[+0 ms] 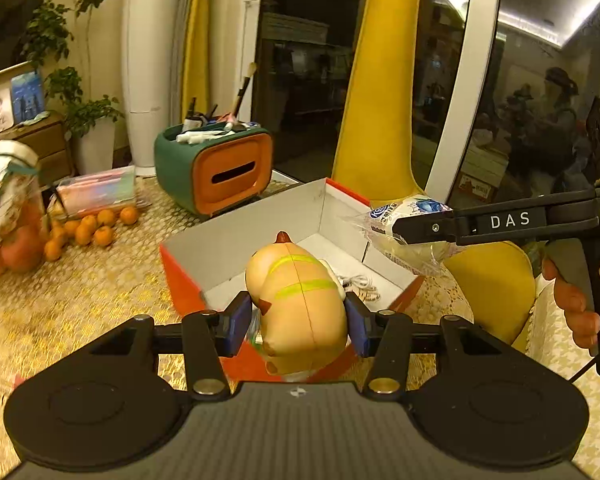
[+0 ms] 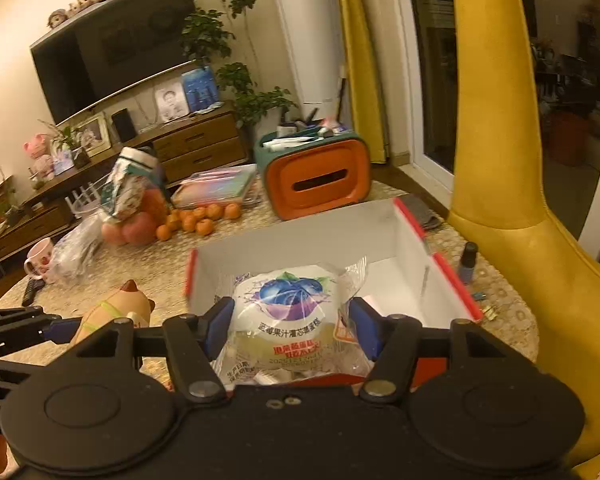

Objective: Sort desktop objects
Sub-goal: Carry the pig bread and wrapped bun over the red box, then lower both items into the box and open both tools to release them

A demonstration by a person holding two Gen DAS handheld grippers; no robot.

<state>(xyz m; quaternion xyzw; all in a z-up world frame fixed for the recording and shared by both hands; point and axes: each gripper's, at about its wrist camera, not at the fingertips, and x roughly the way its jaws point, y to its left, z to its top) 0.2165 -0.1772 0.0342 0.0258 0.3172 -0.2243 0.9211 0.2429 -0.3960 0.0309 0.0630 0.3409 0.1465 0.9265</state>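
My left gripper is shut on a tan toy figure with yellow-green bands and holds it over the near edge of an open red box with a white inside. My right gripper is shut on a clear-wrapped blueberry cake packet and holds it above the near side of the same box. In the left wrist view the right gripper reaches in from the right with the packet over the box's right wall. The toy also shows at lower left in the right wrist view.
A green and orange tissue box with cosmetics on top stands behind the box. Small oranges, apples and a patterned bag lie at left. A blue nail polish bottle stands right of the box, by a yellow chair.
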